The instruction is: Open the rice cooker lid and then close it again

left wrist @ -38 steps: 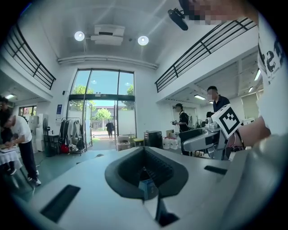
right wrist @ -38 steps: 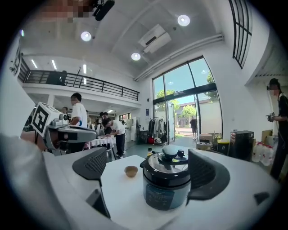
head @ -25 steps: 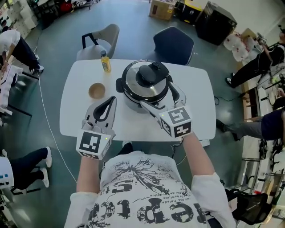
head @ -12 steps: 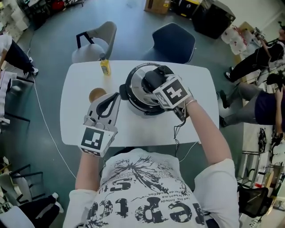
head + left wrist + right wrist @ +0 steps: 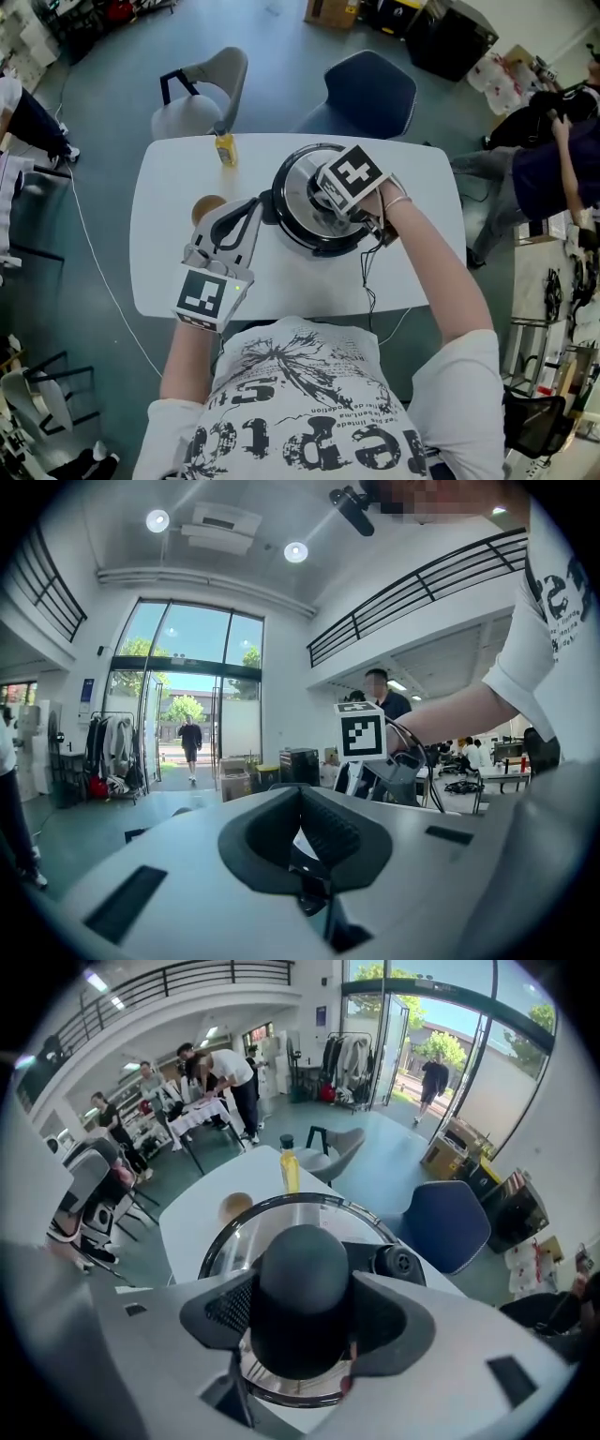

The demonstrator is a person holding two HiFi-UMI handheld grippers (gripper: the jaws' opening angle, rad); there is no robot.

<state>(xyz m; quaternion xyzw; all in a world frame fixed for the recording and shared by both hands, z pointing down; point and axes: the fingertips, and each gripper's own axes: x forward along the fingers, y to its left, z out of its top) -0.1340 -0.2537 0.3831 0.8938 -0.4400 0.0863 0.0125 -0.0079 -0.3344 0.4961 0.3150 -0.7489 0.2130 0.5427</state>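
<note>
The white table (image 5: pixel 159 272) carries the rice cooker (image 5: pixel 292 223) near its middle, right in front of the person. The cooker is a broad, rigid pot, and I judge it heavy enough to sit firm while the top comes off. Its lid (image 5: pixel 234 1232) lies flat and shut on the rim. It is shiny metal or glass with a dark edge, so it is probably slick, hard and a fair weight. It would clatter or chip if it slipped, so it is best lifted straight and level. The domed black knob (image 5: pixel 302 1260) at the lid's centre is the obvious place to take hold. It is stiff and matte, with sides wide enough for the pads to bite.

The right gripper (image 5: pixel 302 1327) reaches down over the lid from above. Its jaws are clamped against both flanks of the knob, and the dome stands up between them. The left gripper (image 5: pixel 249 207) rests low on the table at the cooker's left side. Its jaws are pressed together on nothing, and the tips lie just beside the pot wall, though contact cannot be made out. A small brown cup (image 5: pixel 205 206) sits near that gripper
</note>
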